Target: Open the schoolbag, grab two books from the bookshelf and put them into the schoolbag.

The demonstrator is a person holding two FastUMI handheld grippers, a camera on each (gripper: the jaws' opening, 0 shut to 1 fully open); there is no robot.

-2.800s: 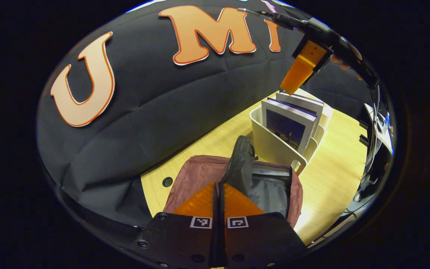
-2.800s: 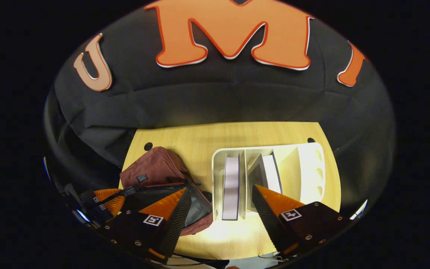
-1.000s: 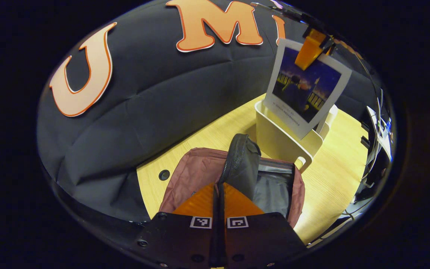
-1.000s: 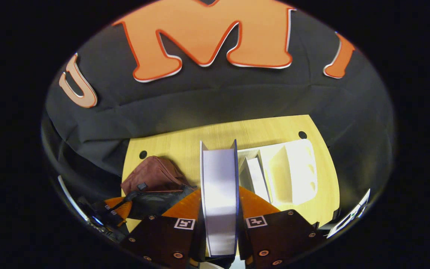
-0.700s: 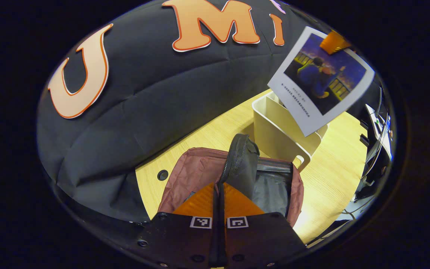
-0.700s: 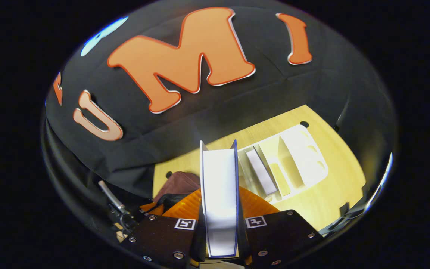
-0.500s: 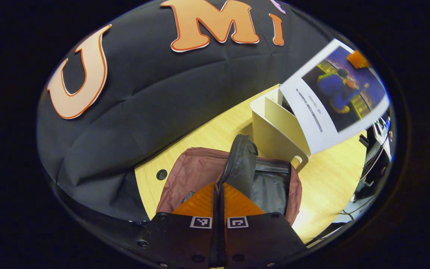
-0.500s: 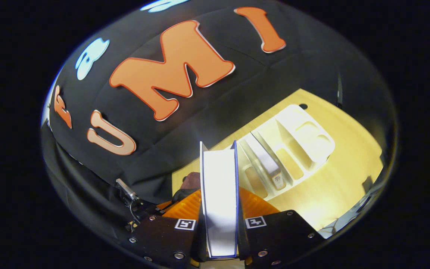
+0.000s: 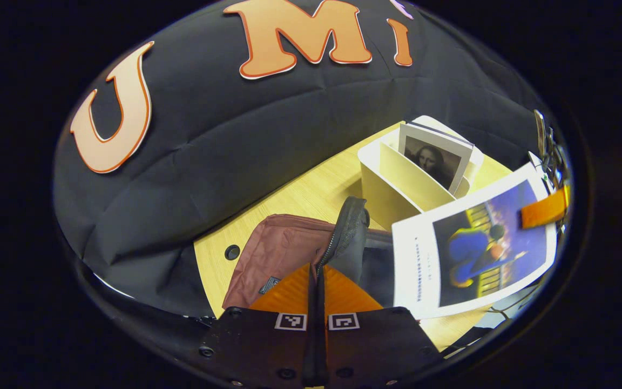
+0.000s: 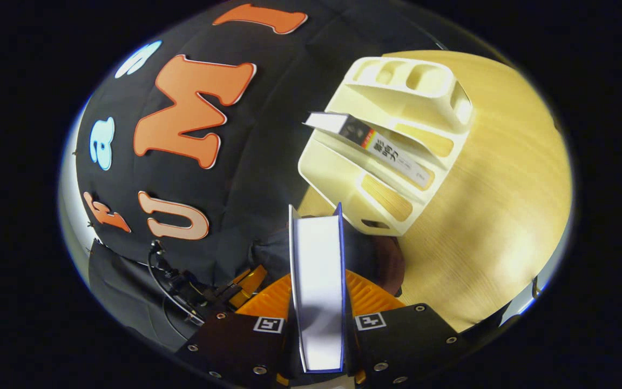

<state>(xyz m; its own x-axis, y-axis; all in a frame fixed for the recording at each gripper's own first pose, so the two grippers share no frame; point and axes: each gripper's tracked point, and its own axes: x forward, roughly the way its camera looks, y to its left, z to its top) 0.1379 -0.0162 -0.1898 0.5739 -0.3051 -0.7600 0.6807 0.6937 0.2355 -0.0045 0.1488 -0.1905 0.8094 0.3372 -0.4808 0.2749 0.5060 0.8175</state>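
Your left gripper (image 9: pixel 316 281) has its two fingers pressed together on the dark zip flap (image 9: pixel 350 237) of the soft dusty-red schoolbag (image 9: pixel 281 254). You hold that flap up so the mouth of the bag stays open and a book can slide in.

Your right gripper (image 10: pixel 316 308) is clamped on the white paperback book with the blue picture cover (image 9: pixel 473 254), one finger on each cover. In the left gripper view this book hangs tilted in the air, just right of the bag's opening and partly over it. It is not inside yet.

The cream plastic bookshelf with slots (image 9: pixel 397 178) stands on the pale wooden table (image 9: pixel 300 200), just behind the bag. A second book with a grey portrait cover (image 9: pixel 435 159) leans in one slot. I think it is the next one to fetch.
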